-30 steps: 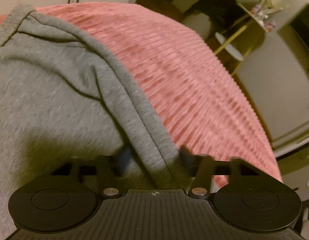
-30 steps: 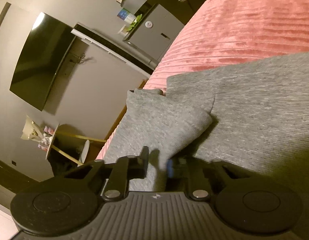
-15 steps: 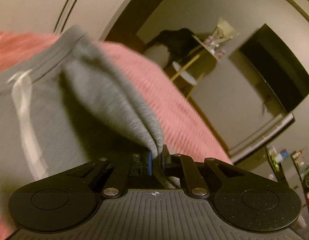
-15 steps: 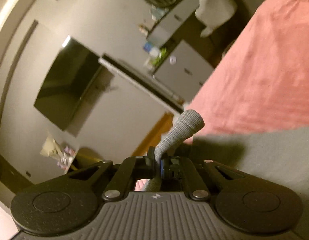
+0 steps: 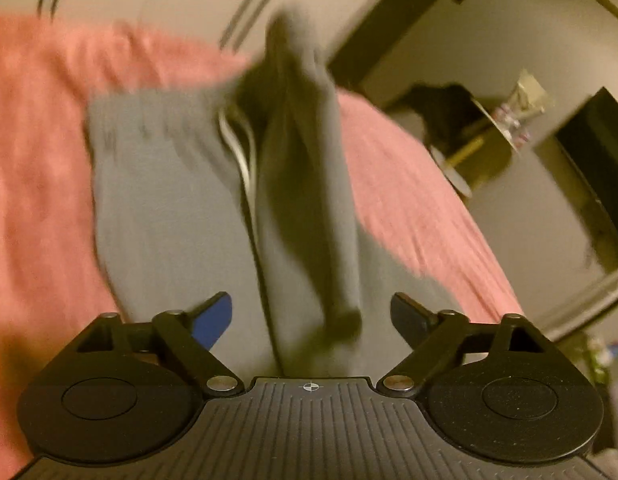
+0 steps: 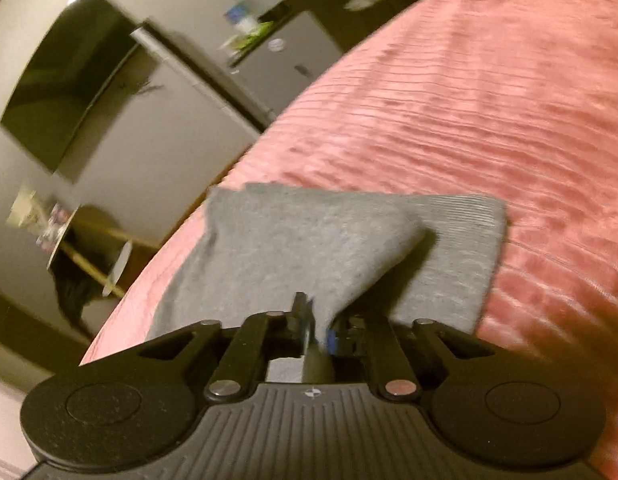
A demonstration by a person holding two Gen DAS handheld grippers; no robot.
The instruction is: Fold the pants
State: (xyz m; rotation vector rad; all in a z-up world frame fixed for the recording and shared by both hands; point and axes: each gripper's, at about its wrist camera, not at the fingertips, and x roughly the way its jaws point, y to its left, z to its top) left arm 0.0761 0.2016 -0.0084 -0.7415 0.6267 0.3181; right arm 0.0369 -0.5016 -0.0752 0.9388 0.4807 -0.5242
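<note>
With the left gripper (image 5: 311, 314) jaws just spread wide, the pants (image 5: 169, 208) run lengthwise straight ahead; the right gripper (image 6: 315, 322) pinches a hem, loosening.

surface: bed, ribbed pink cover (image 6: 489, 92) | on it: grey pants (image 6: 293, 240), folded over

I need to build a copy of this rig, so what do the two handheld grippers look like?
Both look alike. The left gripper and the right gripper each have a matte black ribbed body with a small crosshair mark at its front edge, a large round disc at either side, black linkage arms on silver pivot pins, and blue pads on the fingers. No cables, hands or sleeves show.
</note>
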